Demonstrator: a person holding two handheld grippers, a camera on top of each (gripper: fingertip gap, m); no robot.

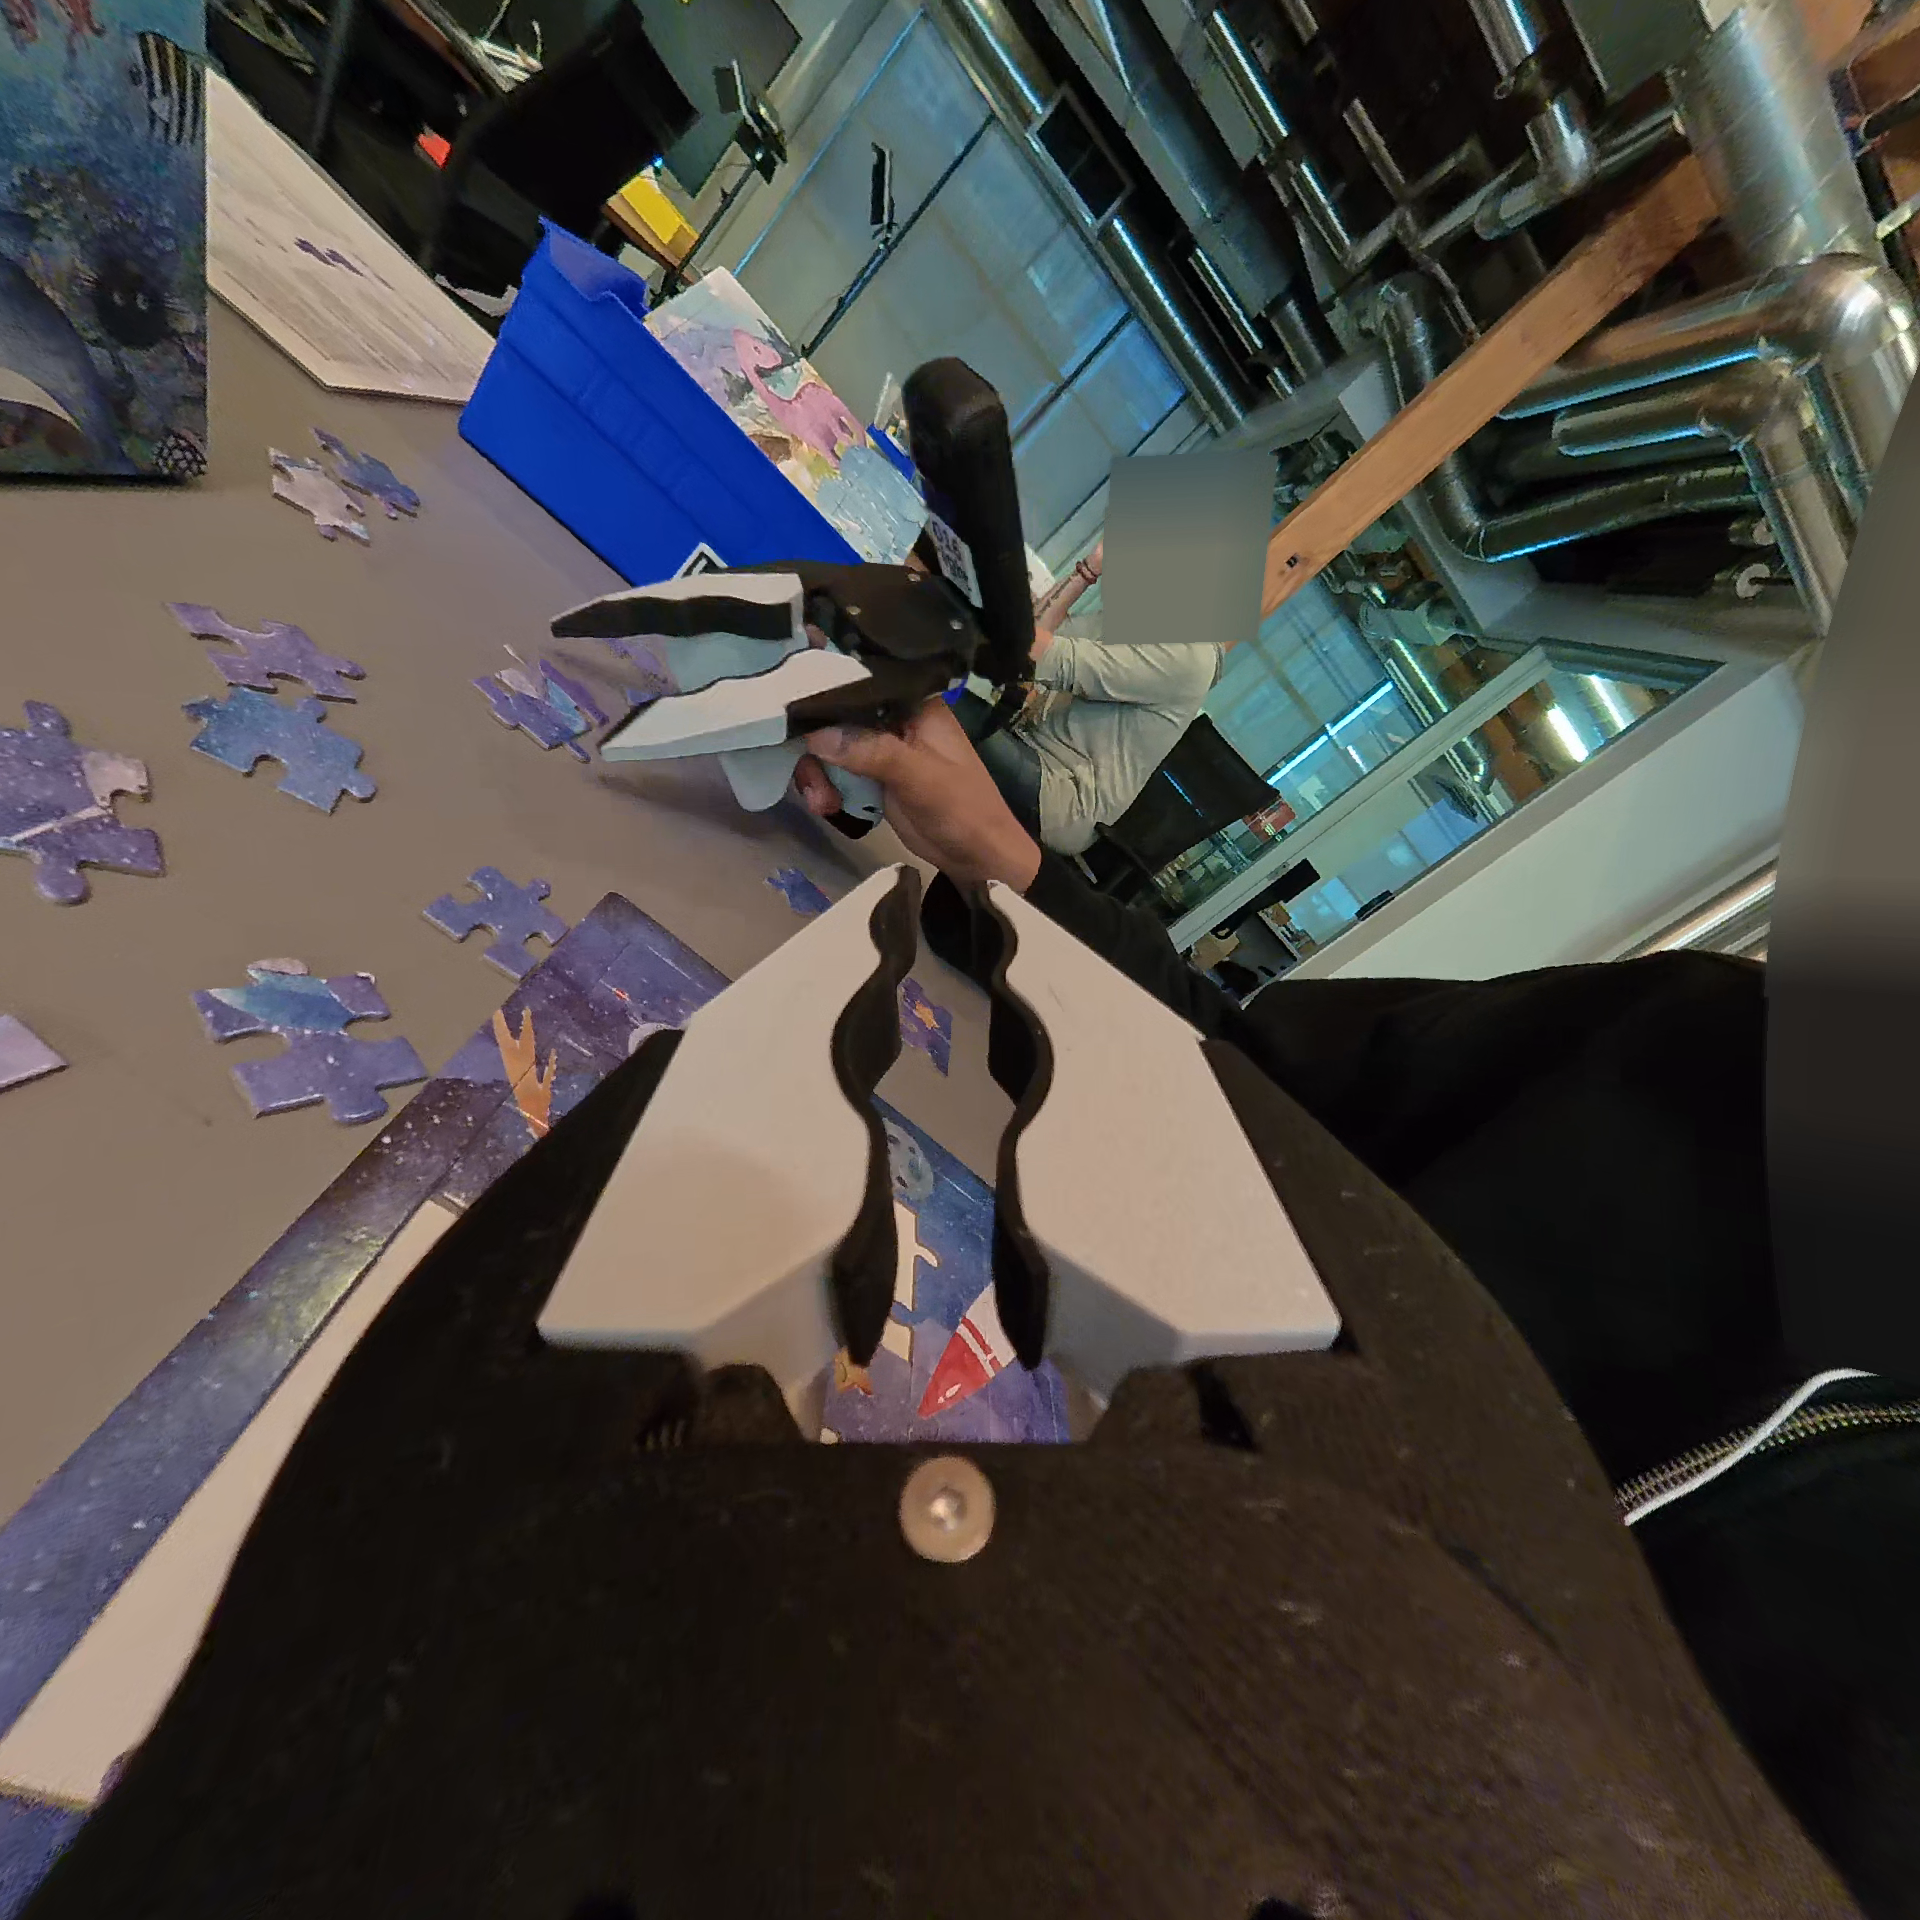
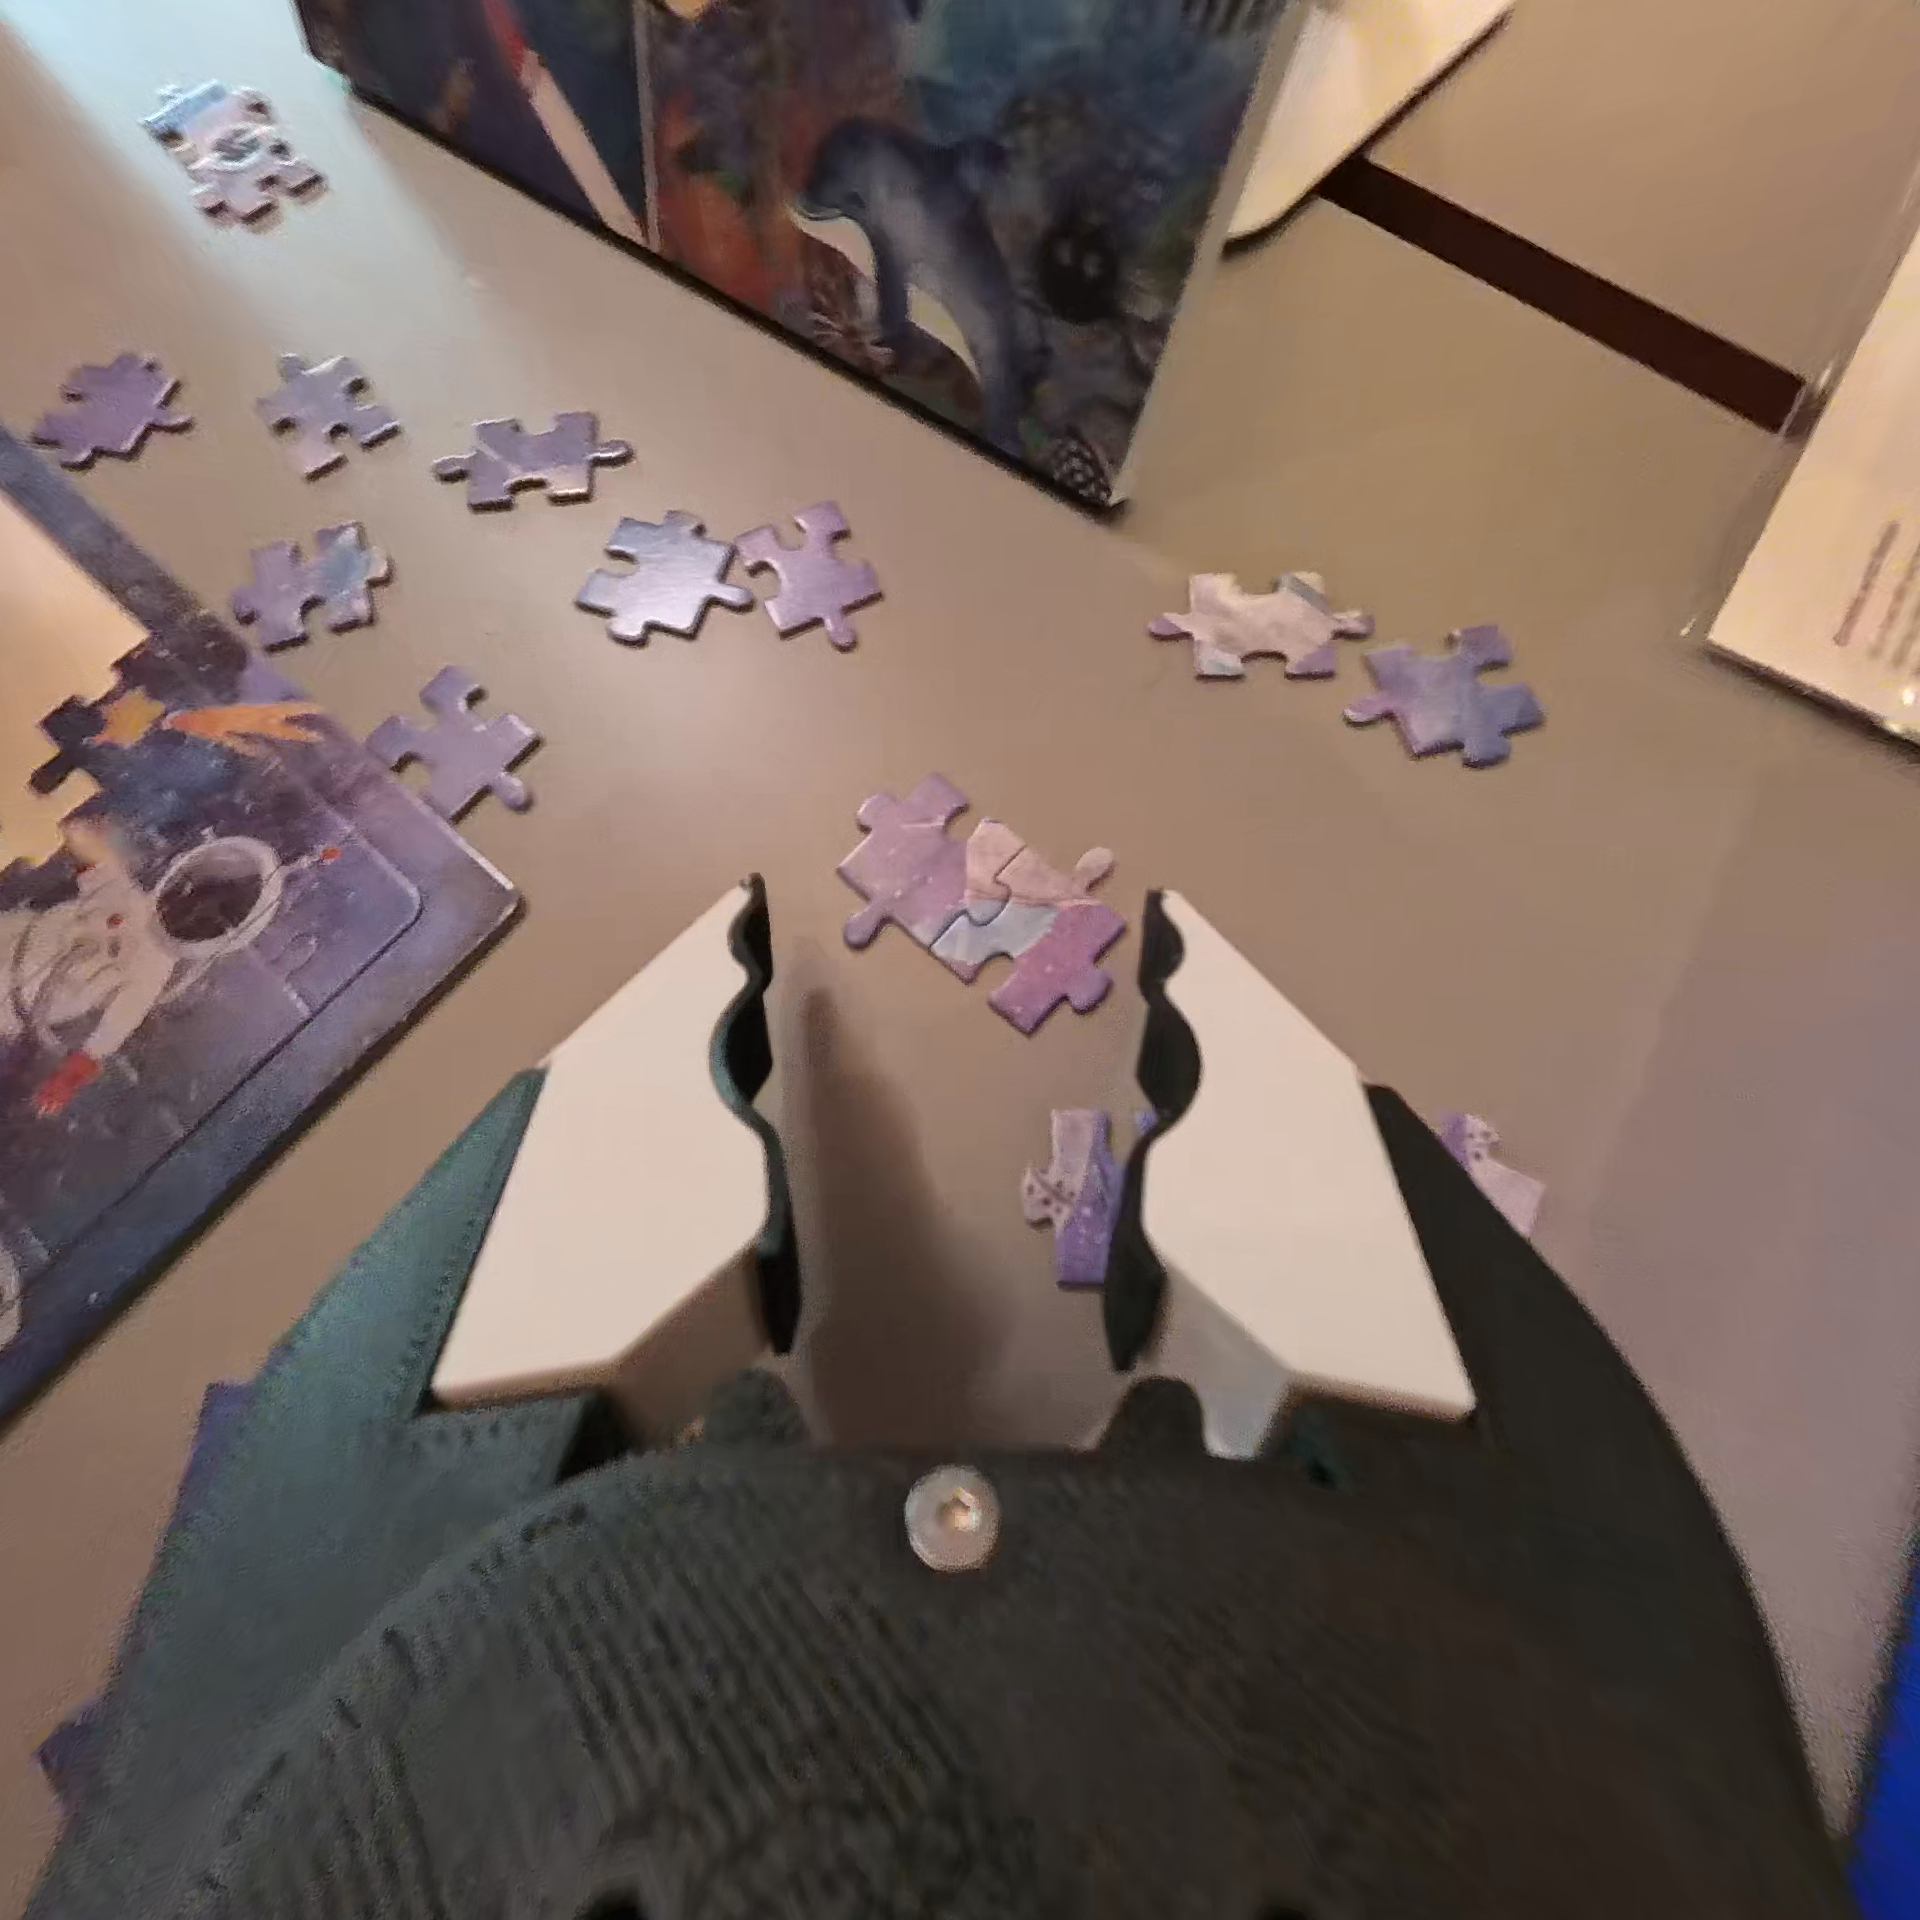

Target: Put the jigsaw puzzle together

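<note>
Right tongs (image 2: pixel 951 894) stood wide open low over the table (image 2: pixel 1351 987), with nothing between the pads. A joined cluster of puzzle pieces (image 2: pixel 982 914) lay flat at centre frame, just beyond the fingertips. Its lower right end was close to the right pad (image 2: pixel 1153 935); contact couldn't be told.

The cluster looked like thin, light, stiff card. The joints would likely fold or pop apart if lifted by one end. It offered only an edge to pinch, so hold is best taken across the two long sides. It lay flush on the table, so it would probably slide when nudged.

Another loose piece (image 2: pixel 1081 1195) lay partly under the right finger at lower centre. The partly built puzzle (image 2: pixel 260 935) sat at left, and scattered pieces (image 2: pixel 665 577) lay across the upper half. A picture box (image 2: pixel 935 208) stood at top. Nothing stood between the tongs and the cluster.

Left tongs (image 1: pixel 943 878) were closed to a thin slit, gripping nothing, above the built puzzle. A blue bin (image 1: pixel 623 436) sat at upper centre.
</note>
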